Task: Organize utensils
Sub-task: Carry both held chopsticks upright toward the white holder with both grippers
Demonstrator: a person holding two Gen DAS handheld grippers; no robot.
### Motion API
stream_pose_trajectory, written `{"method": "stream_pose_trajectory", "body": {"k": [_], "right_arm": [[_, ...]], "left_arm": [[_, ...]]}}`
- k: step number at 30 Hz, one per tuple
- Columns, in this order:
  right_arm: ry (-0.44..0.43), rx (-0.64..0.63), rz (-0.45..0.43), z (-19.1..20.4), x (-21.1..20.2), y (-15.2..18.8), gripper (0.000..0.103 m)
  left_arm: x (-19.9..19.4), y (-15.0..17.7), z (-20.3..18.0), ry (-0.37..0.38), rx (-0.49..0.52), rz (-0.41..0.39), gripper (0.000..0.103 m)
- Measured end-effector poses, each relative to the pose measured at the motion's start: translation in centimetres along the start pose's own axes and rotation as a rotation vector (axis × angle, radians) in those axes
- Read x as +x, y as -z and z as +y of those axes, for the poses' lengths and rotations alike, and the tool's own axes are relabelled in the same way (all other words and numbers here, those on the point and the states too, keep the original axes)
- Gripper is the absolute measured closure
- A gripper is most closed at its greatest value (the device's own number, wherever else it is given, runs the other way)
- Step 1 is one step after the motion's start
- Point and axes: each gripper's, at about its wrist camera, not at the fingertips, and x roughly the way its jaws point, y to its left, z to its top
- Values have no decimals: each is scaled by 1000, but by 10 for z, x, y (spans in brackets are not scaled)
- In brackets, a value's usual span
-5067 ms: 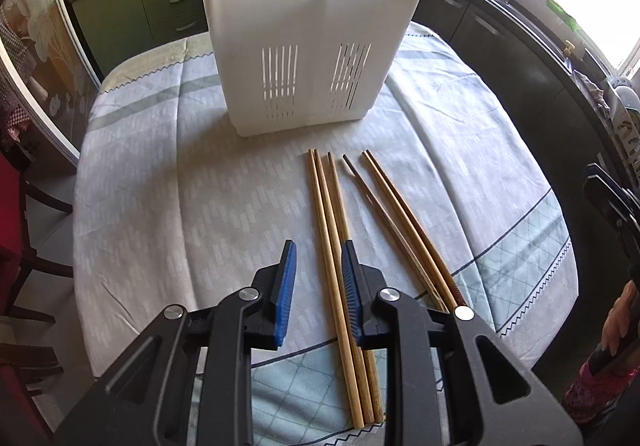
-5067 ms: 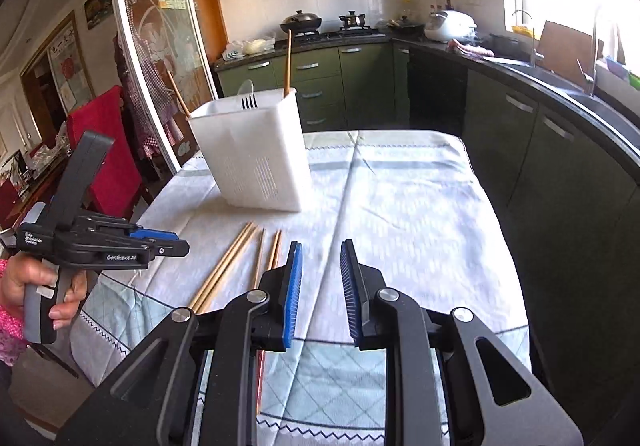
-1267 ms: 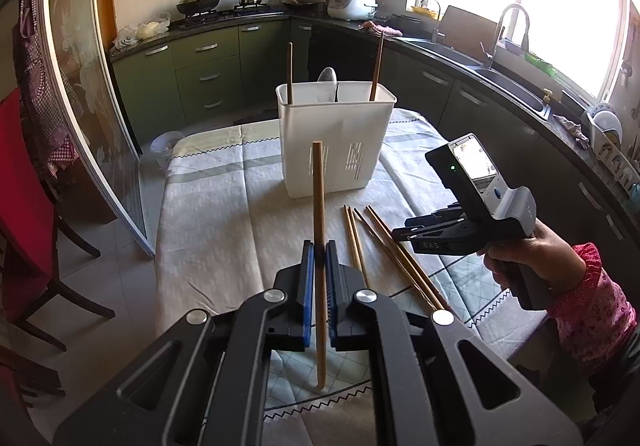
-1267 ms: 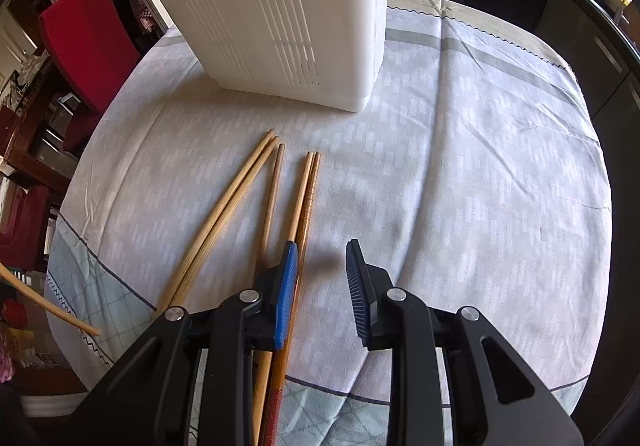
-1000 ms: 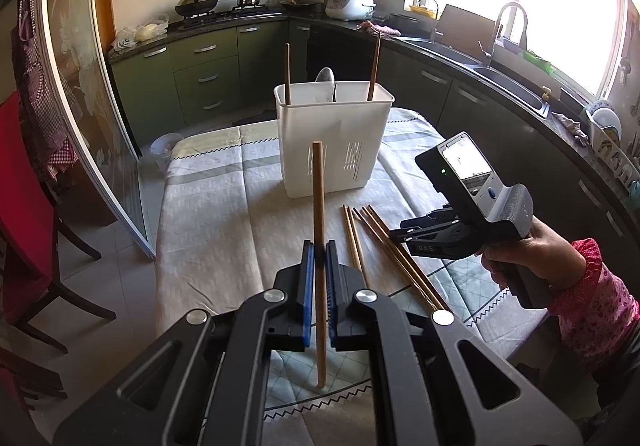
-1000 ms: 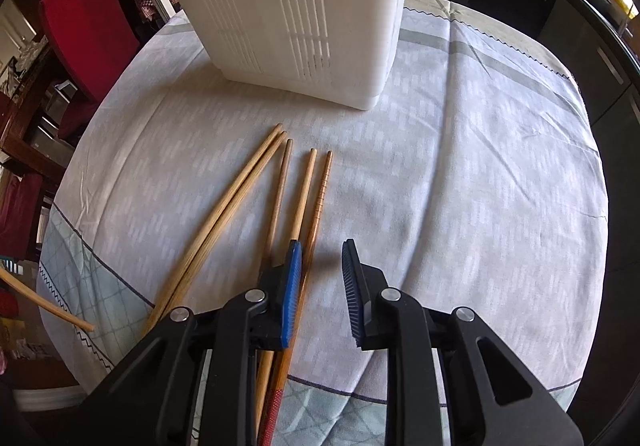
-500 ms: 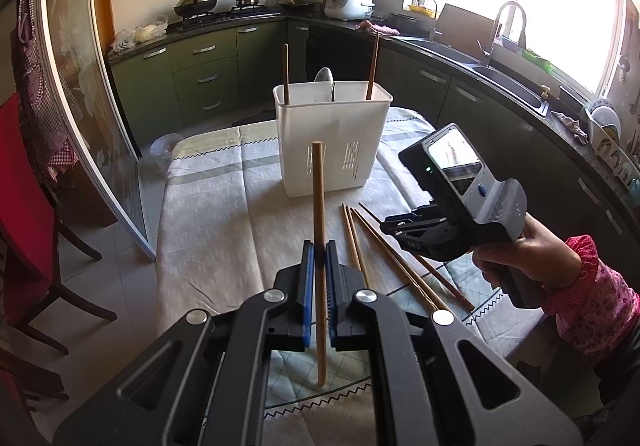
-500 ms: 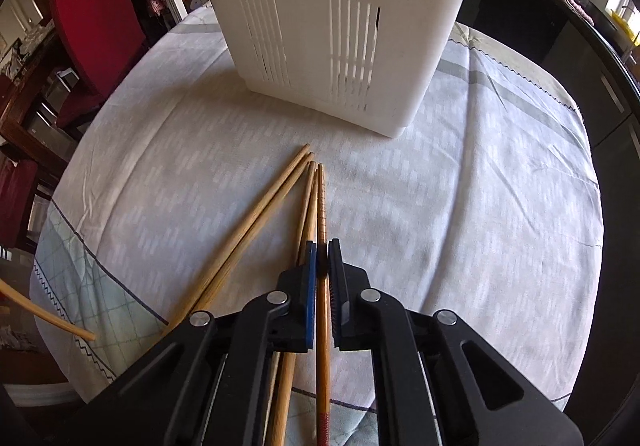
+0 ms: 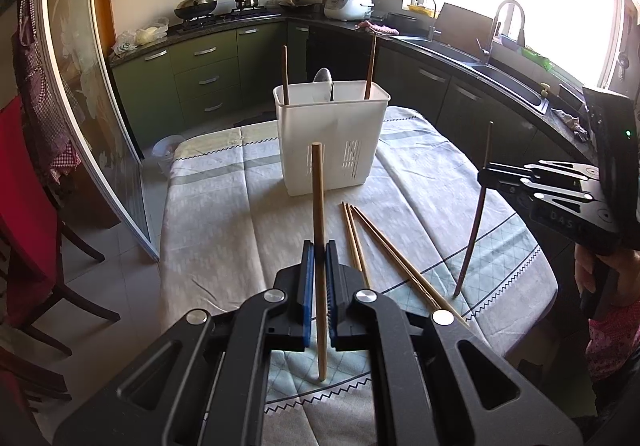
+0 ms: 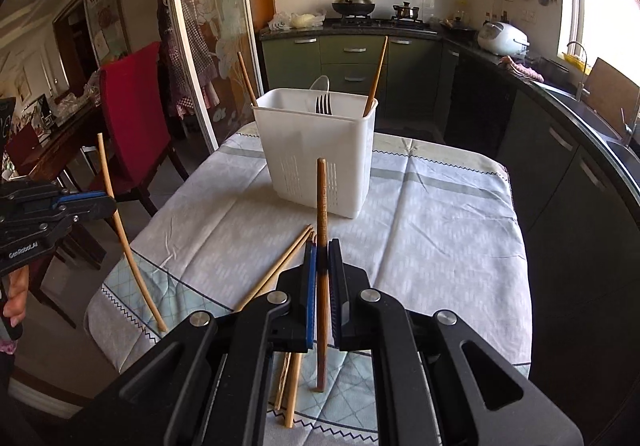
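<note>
Holding two chopsticks upright above the tablecloth (image 9: 224,214): left gripper (image 9: 317,282) pinching a pale chopstick (image 9: 318,206), right gripper (image 10: 321,278) pinching a darker chopstick (image 10: 322,202), white utensil caddy (image 9: 332,134) beyond.

Black tool (image 9: 318,282), blue pads (image 9: 307,286), silver screws; pink patterned sleeve (image 9: 612,342).

A white plastic utensil holder (image 9: 331,138) with slotted sides stands upright on the worktop, holding a fork (image 10: 323,104), a spoon (image 9: 322,78) and two wooden chopsticks (image 9: 370,66) that lean at its ends. In front of the holder several pale chopsticks (image 9: 384,246) lie loosely fanned. A light chopstick (image 9: 318,238) and a darker chopstick (image 10: 322,246) are held upright above them.
</note>
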Motion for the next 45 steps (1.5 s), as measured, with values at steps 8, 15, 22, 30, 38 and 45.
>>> {"method": "stream_pose_trajectory", "body": {"k": [8,15,22,30,38,45], "right_arm": [[11,39,-51,-7,-34,33,96],[17,71,-107,-15,-57,40,96],[6,62,-116,-12,-59,36,96],[-4,63,-115,-15,-56,32,96],[-17,72,-98,-19,-51,33,96],[-29,99,-89,-31,-44,32,96]], "left_arm": [[-7,4,-1,-16,7,-8,97],[-8,4,1,-18,2,-4,97],[-9,1,-2,-22,8,-13,97],[-11,-9,-4,-7,11,-23,97],[-21,-48,-11,27,23,-53,97],[-33,-120,-14,28,21,-128,97]]}}
